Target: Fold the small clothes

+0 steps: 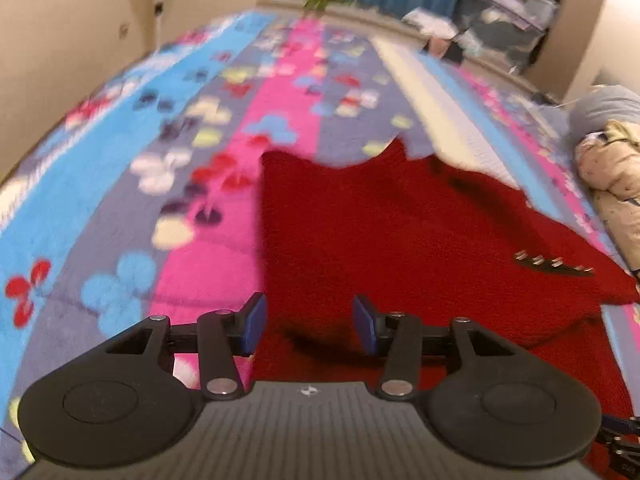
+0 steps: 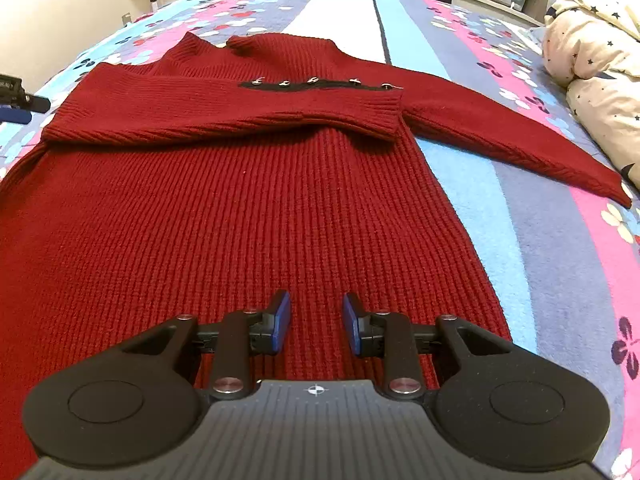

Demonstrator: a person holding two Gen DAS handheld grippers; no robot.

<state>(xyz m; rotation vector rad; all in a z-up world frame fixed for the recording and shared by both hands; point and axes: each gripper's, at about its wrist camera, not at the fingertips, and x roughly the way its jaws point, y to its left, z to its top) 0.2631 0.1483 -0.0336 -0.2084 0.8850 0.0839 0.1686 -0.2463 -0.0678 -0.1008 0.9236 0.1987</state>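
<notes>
The left gripper (image 1: 308, 322) hangs over the sweater's (image 2: 224, 208) near left edge, jaws moderately apart with nothing between them. The right gripper (image 2: 316, 322) hovers low over the body of the knit, jaws narrower, also empty. The red sweater lies flat on the patterned bed (image 2: 540, 240), one sleeve (image 2: 224, 112) already folded across the chest below the buttoned strip (image 2: 320, 85), the other sleeve (image 2: 520, 136) stretched out toward the rolled bedding (image 2: 592, 60). By my reading the sleeve fold is half done; next the right gripper should reach that outstretched cuff, pinch it and carry it across the chest
</notes>
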